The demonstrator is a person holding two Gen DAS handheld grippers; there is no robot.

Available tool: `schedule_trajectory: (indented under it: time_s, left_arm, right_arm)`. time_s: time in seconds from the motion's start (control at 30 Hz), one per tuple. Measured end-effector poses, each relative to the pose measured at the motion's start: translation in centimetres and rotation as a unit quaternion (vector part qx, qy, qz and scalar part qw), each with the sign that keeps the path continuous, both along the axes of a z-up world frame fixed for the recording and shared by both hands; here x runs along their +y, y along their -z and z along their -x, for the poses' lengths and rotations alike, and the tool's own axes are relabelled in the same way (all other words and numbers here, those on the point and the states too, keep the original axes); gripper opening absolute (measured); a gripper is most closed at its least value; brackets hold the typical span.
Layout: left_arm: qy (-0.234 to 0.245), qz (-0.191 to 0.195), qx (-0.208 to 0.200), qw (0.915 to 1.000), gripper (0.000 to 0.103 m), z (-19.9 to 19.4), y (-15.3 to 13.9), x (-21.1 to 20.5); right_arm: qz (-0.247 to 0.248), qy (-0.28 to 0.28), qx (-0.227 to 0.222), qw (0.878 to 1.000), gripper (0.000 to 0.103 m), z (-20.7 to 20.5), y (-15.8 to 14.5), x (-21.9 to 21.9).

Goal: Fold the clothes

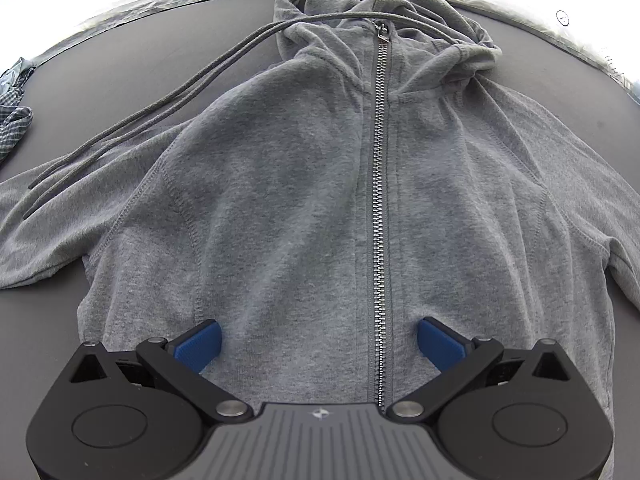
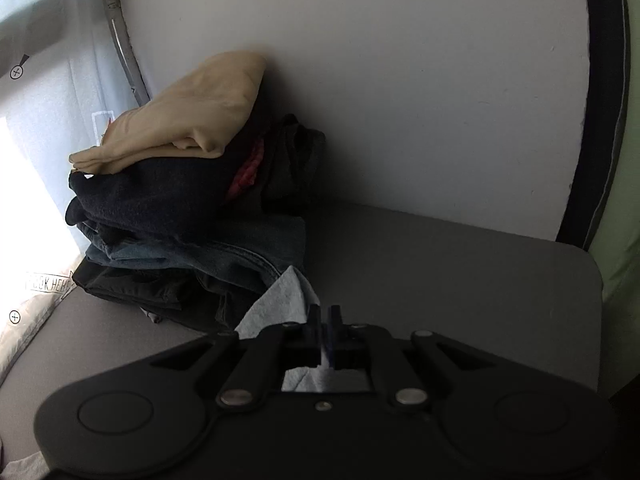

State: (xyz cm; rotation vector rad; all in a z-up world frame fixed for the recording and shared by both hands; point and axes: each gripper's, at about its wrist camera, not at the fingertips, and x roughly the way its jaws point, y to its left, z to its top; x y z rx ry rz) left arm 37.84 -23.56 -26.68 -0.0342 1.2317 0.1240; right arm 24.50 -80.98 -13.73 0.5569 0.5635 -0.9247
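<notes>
Item one, your landmark: the grey marl zip-front hooded sweatshirt (image 1: 304, 200), spread face up on the dark grey tabletop (image 1: 132, 80), its metal zipper (image 1: 379, 208) closed up to the collar and its hood (image 1: 360, 8) bunched at the far end. Two dark grey drawcords (image 1: 160, 108) trail from the hood across the tabletop and onto the sweatshirt's sleeve on the left of the left wrist view. Beyond that sleeve, at the table's edge, lies a scrap of blue checked fabric (image 1: 14, 128). Your left gripper (image 1: 318, 340) hovers above the sweatshirt's lower front, pointing steeply down, its blue pads (image 1: 198, 344) spread wide either side of the zipper with nothing between them. Item two: your right gripper (image 2: 325, 320) has its jaws pressed together on a fold of pale blue-grey cloth (image 2: 280, 308); whether this is part of the sweatshirt, you cannot tell from the right wrist view. Item three: just past that cloth, against the pale wall (image 2: 400, 80), stands a pile of clothes (image 2: 180, 220), a tan garment (image 2: 192, 116) on top, then dark navy knit, blue denim and black fabric beneath, with a red piece showing behind.
</notes>
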Motion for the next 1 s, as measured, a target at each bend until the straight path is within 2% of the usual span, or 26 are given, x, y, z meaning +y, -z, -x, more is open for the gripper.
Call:
schedule_trajectory:
  time_s: [0.17, 0.3, 0.4, 0.5, 0.53, 0.57, 0.63, 0.7, 0.77, 0.83, 0.9, 0.93, 0.97, 1.0]
  left_arm:
    - [0.002, 0.0, -0.001, 1.0, 0.103, 0.1, 0.1, 0.1]
    - [0.0, 0.0, -0.002, 1.0, 0.103, 0.1, 0.1, 0.1]
    - [-0.001, 0.0, -0.004, 1.0, 0.103, 0.0, 0.3, 0.1]
    - [-0.001, -0.001, -0.013, 0.9999, 0.103, 0.0, 0.4, -0.1]
    - [-0.001, -0.001, -0.016, 0.9999, 0.103, 0.0, 0.5, -0.1]
    - [0.0, -0.001, -0.019, 0.9998, 0.103, 0.0, 0.5, -0.1]
    - [-0.001, -0.002, -0.021, 0.9998, 0.103, 0.3, 0.5, -0.1]
    - [-0.002, -0.008, -0.021, 0.9997, 0.103, 1.1, 0.3, 0.0]
    - [-0.001, -0.018, -0.025, 0.9995, 0.103, 2.1, 0.1, 0.3]
    - [-0.004, -0.023, -0.033, 0.9992, 0.103, 3.6, -0.1, 0.8]
    - [-0.014, -0.028, -0.038, 0.9988, 0.103, 5.4, -0.5, 1.6]
    - [-0.018, -0.026, -0.042, 0.9986, 0.103, 6.6, -0.7, 2.1]
    - [-0.022, -0.024, -0.047, 0.9984, 0.103, 7.8, -1.0, 2.6]
    - [-0.025, -0.023, -0.051, 0.9981, 0.103, 9.1, -1.2, 3.0]
  right_arm:
    - [-0.031, 0.017, 0.032, 0.999, 0.0, 0.4, 4.0, -1.7]
    - [-0.039, 0.023, 0.077, 0.996, 0.0, 0.1, 6.2, -2.6]
    - [-0.054, 0.023, 0.073, 0.996, 0.001, 0.4, 6.6, -2.5]
    - [-0.043, 0.005, 0.075, 0.996, 0.005, 0.2, 6.3, -1.5]
    - [-0.04, -0.002, 0.07, 0.997, 0.01, 0.1, 6.1, -1.1]
    - [-0.041, -0.009, 0.061, 0.997, 0.023, 0.1, 6.1, -0.7]
    - [-0.041, -0.034, 0.053, 0.997, 0.043, -0.3, 6.2, 0.1]
    - [-0.038, -0.062, 0.049, 0.996, 0.043, -0.7, 6.5, 0.9]
    - [-0.005, -0.094, 0.088, 0.992, 0.044, -1.3, 6.5, 2.0]
    - [0.041, -0.127, 0.142, 0.981, 0.045, -1.9, 6.3, 3.4]
    - [0.103, -0.161, 0.196, 0.962, 0.047, -2.1, 5.5, 5.3]
    - [0.123, -0.178, 0.21, 0.954, 0.054, -2.1, 5.1, 6.3]
    - [0.133, -0.193, 0.212, 0.949, 0.067, -2.0, 4.7, 7.2]
    - [0.131, -0.207, 0.207, 0.947, 0.073, -1.8, 4.4, 8.0]
